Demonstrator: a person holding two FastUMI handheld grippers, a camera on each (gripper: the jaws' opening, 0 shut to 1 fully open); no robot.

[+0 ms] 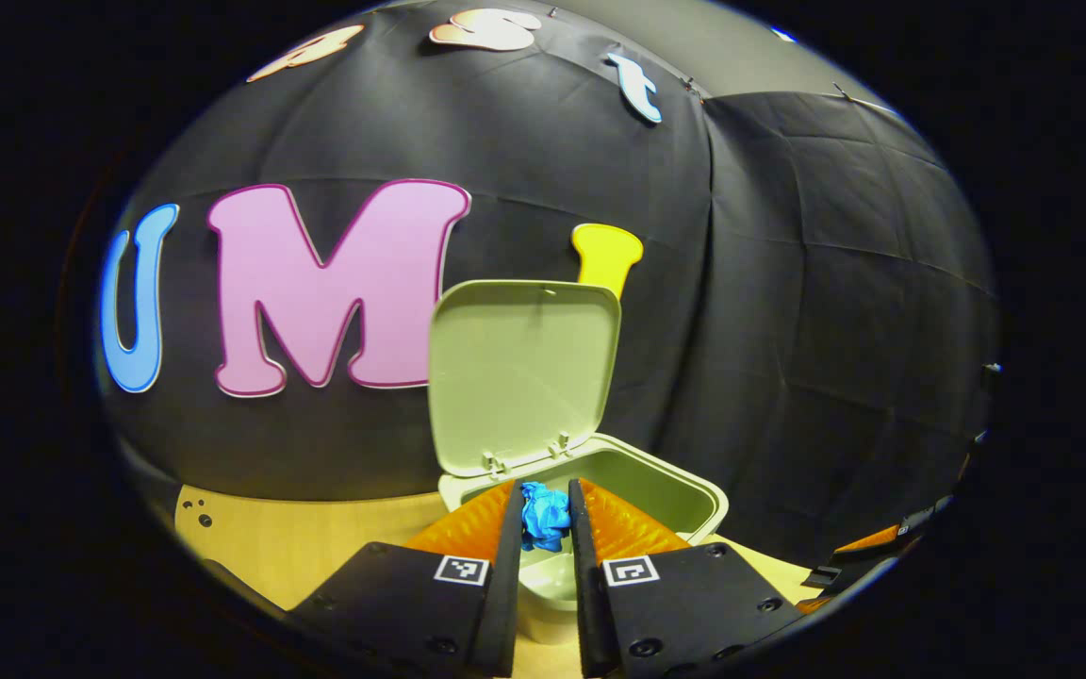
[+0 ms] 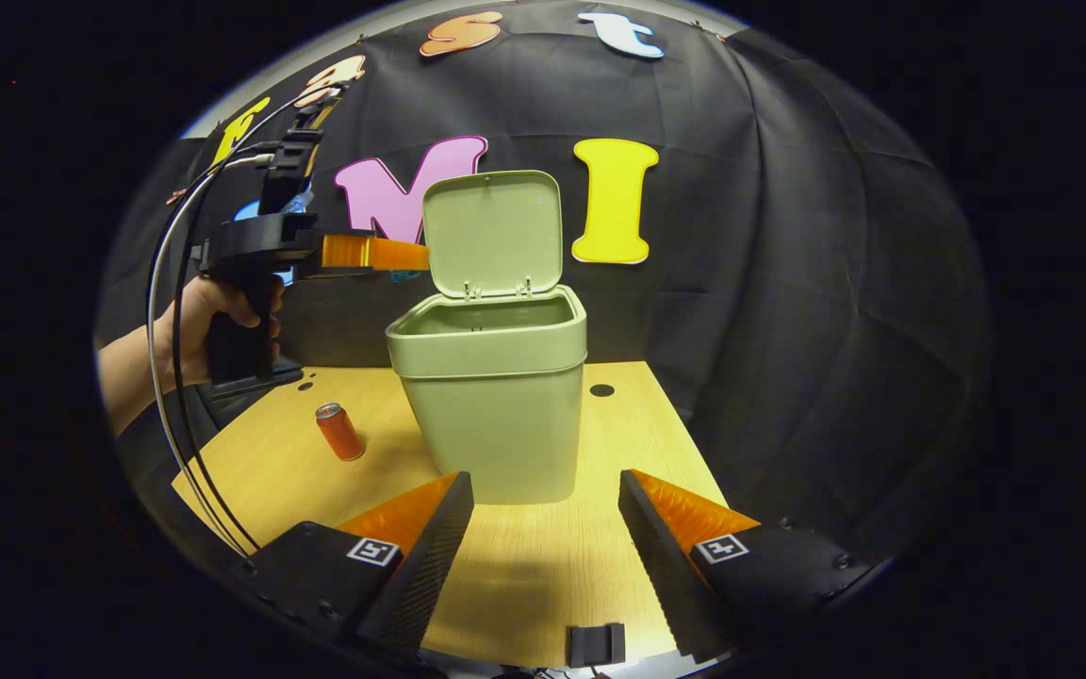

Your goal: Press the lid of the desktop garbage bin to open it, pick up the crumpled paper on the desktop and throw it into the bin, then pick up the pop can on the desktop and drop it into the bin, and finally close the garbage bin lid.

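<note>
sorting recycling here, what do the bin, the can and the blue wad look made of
Bin: likely plastic, matte green, smooth moulded walls and hinged lid.
Can: probably metal, glossy orange with a silvery top.
Blue wad, pinched in the left tool: crumpled paper by its creases, though it could be thin film.

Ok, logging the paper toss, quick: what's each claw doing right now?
Left claw: shut on the blue crumpled paper, above the open bin.
Right claw: open, holding nothing.

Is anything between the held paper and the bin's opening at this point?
Nothing visible. The left tongs grip the blue crumpled paper near the bin rim, the lid stands upright behind the opening, and the interior looks clear. The pop can stands apart on the desktop.
</note>
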